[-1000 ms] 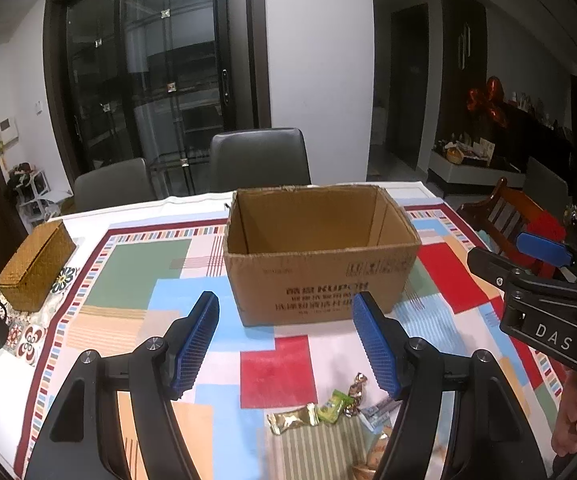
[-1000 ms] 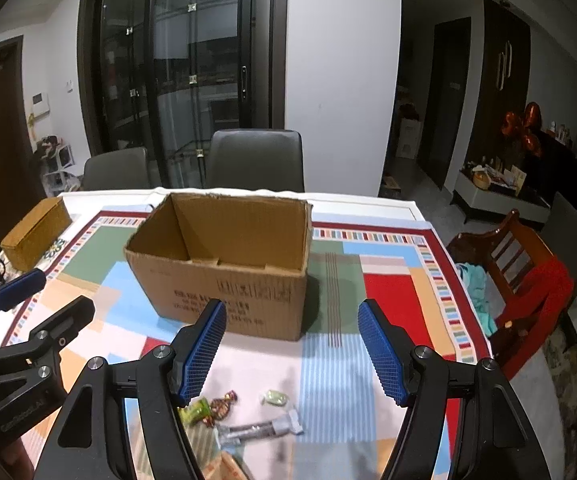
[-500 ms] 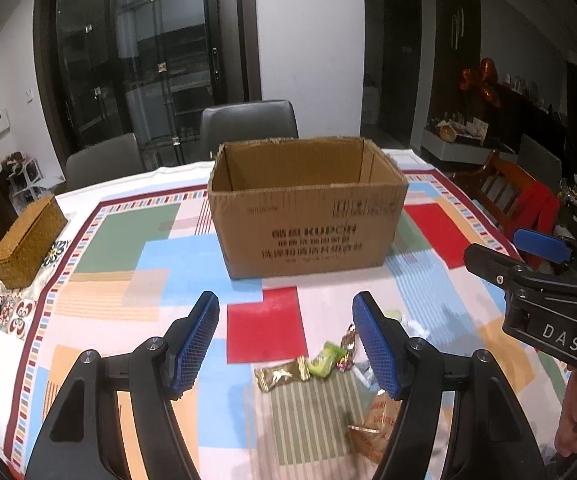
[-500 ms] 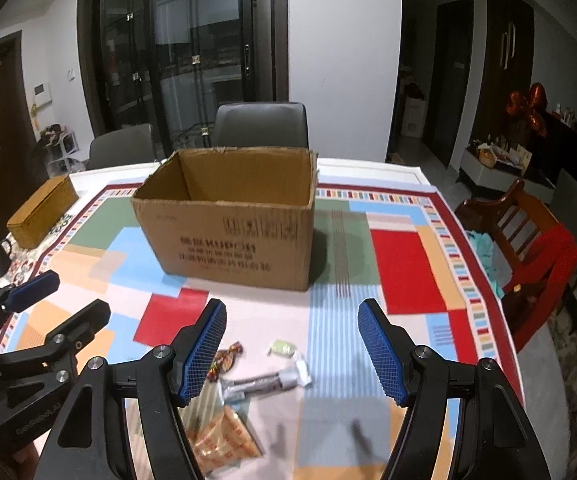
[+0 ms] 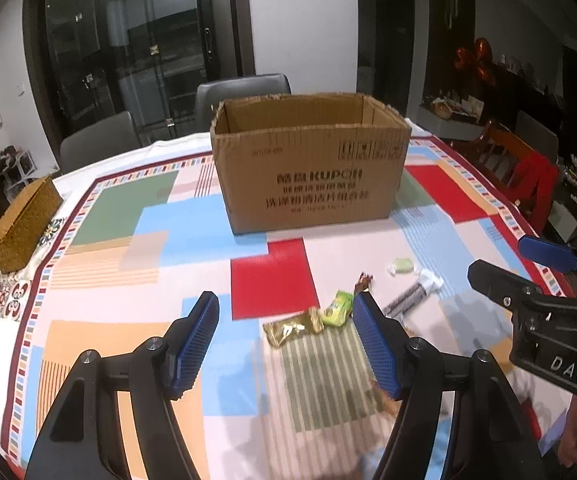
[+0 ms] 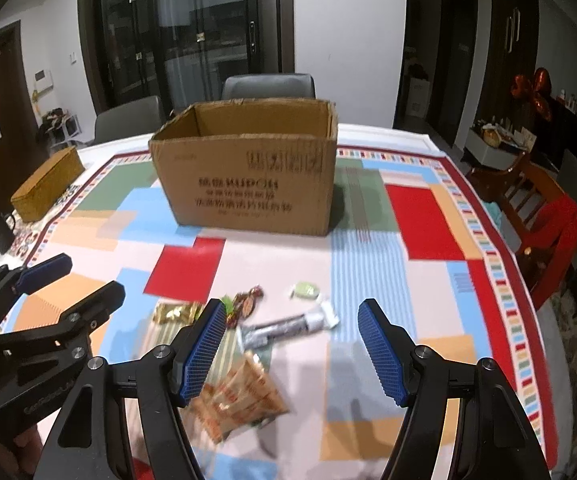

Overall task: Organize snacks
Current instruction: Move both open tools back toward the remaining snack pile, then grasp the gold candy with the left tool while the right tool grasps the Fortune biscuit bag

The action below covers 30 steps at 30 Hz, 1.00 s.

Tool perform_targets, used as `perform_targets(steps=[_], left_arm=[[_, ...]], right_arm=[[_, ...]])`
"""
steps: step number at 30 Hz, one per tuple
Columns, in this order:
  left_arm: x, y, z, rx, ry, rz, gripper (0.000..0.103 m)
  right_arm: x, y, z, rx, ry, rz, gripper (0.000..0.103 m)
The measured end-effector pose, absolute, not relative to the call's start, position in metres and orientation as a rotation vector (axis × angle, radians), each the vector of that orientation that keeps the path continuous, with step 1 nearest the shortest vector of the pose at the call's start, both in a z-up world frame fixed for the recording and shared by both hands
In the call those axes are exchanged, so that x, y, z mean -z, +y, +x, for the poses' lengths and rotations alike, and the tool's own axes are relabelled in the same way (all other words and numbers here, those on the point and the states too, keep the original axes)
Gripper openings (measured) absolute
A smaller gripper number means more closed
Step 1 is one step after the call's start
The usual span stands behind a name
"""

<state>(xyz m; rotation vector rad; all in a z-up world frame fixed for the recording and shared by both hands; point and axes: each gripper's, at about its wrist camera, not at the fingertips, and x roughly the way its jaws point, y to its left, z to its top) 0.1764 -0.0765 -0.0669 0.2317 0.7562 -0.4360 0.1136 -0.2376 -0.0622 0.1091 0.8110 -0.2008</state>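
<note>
On the desk (image 6: pixel 428 280), under a patchwork cloth of coloured blocks, we see an open cardboard box (image 6: pixel 248 184) standing at the far middle. Near us lies a loose cluster of snacks: a gold wrapper (image 5: pixel 292 330), a green packet (image 5: pixel 336 312), a pale green sweet (image 6: pixel 306 290), a long silver bar (image 6: pixel 284 326) and an orange biscuit pack (image 6: pixel 236 396). Our left gripper (image 5: pixel 288 340) and right gripper (image 6: pixel 292 348) both hang above the snacks, jaws apart and holding nothing. A woven box (image 5: pixel 22 228) sits at the left edge.
</note>
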Motion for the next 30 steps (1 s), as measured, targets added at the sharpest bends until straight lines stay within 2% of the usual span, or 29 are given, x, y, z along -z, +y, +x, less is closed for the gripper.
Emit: perform_targets(steps=[24,30], left_arm=[[0.121,-0.066,0.203,0.587,0.883,0.327,0.069],[0.134,-0.072,0.216,0.635,0.903,0.387,0.068]], right_arm=[[0.128,-0.193,0.107,0.26,1.005,0.184,0.069],[0.144,-0.197,0.111,0.303,1.079,0.289,0.069]])
